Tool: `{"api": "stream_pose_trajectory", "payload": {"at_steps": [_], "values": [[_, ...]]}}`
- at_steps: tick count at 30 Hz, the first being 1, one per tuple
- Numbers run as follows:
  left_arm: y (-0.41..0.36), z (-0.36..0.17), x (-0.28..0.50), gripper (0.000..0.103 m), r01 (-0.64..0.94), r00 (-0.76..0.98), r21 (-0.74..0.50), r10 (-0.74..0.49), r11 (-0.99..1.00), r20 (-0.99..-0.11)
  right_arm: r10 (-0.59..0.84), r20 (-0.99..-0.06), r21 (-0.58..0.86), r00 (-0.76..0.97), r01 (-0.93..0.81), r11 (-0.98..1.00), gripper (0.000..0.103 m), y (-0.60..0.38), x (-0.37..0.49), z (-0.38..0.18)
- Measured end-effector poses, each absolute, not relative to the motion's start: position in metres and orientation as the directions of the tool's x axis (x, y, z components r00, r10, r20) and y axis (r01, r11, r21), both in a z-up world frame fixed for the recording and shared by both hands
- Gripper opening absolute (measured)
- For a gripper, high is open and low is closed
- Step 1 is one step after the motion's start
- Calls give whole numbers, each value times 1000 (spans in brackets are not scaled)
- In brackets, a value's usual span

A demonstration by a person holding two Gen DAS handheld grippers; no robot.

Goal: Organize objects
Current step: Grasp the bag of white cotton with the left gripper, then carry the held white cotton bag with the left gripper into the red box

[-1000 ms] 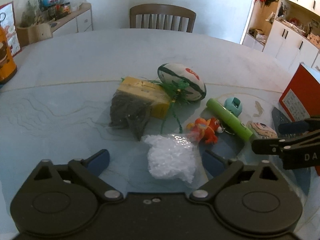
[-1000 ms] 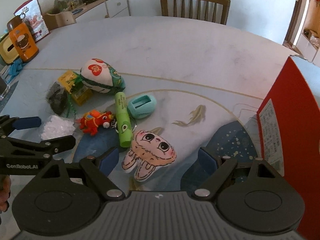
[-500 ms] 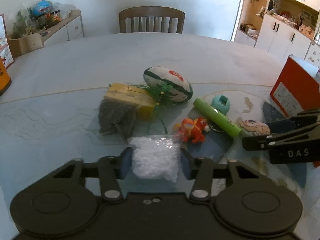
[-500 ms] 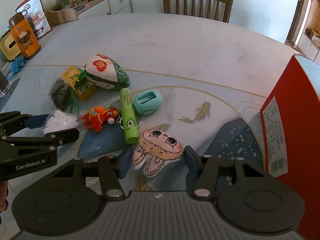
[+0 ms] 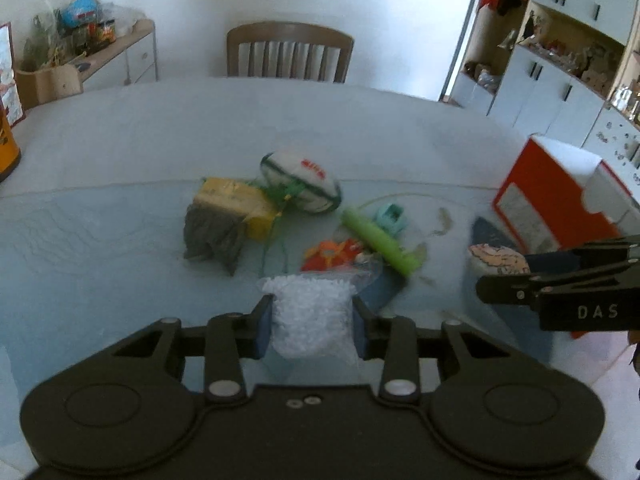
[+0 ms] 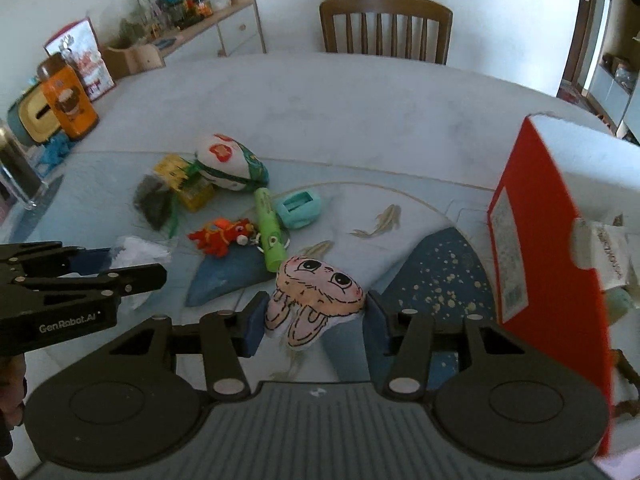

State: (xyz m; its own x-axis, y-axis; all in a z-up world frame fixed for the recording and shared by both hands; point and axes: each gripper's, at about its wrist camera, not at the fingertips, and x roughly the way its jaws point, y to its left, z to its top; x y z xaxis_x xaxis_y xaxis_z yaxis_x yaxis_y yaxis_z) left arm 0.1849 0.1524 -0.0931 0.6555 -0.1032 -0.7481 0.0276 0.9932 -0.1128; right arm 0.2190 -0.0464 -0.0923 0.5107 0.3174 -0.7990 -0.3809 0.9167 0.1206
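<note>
Red box (image 6: 556, 240): we see it cut off by the frame's right edge, right of the right gripper (image 6: 314, 316).
Box label (image 6: 508, 252): we find the print too blurred to read.

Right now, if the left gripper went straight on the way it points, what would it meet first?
The left gripper already clamps the white bag. Straight ahead, the first thing is probably the orange toy, just beyond the bag, though the gripper may be high enough to pass over it; depth is unclear.
</note>
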Motion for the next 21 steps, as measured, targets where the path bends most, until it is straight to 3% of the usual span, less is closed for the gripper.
{"api": "stream_pose_trajectory", "payload": {"at_steps": [21], "values": [[70, -9, 173, 37, 212, 713, -213, -300, 954, -634, 331, -709, 117, 622, -360, 926, 51, -107, 165, -10]]}}
